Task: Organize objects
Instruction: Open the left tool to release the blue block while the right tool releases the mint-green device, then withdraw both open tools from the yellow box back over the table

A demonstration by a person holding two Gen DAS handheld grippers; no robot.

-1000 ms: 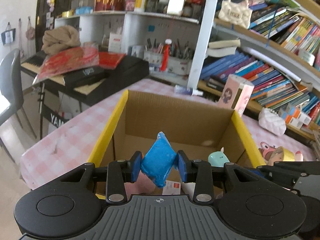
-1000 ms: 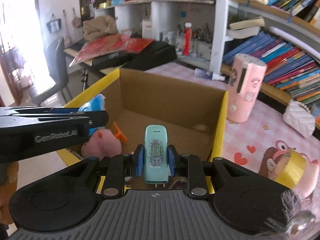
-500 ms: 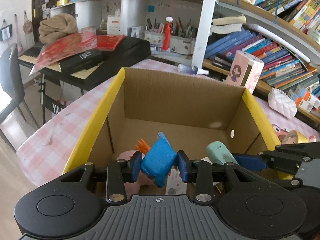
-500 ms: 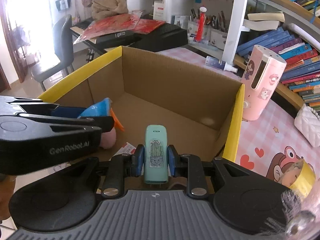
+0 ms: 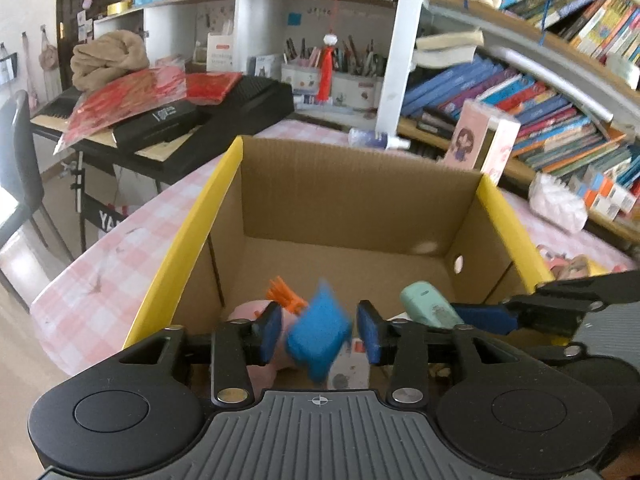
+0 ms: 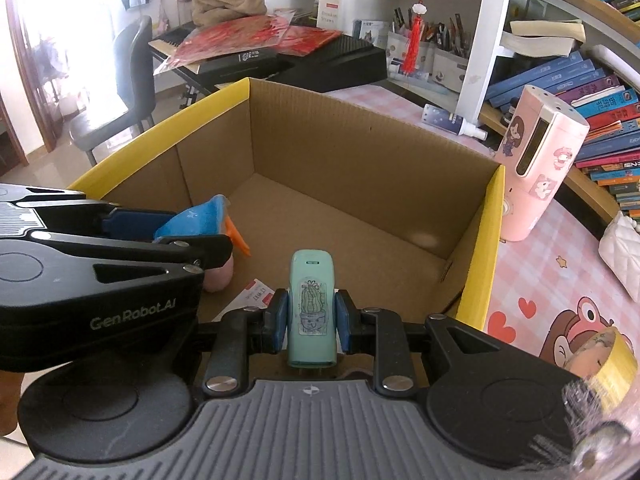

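Cardboard walls with yellow top edges form the open box (image 5: 360, 200) that both claws reach into. The left gripper (image 5: 318, 330) is opening its jaws; the blue toy (image 5: 318, 334) sits blurred between its pads, clear of both. Just beyond that claw, on the box floor, lie a pink plush (image 6: 219, 276) with an orange tuft (image 5: 284, 296) and a red-and-white card (image 6: 258, 294). The right gripper (image 6: 311, 322) is pressed tight on a mint-green device (image 6: 311, 308) bearing a cactus sticker, held upright between the pads, over the box's near end. Right of that claw, outside the box, a pink canister (image 6: 536, 168) stands on the pink checked tablecloth (image 6: 532, 280).
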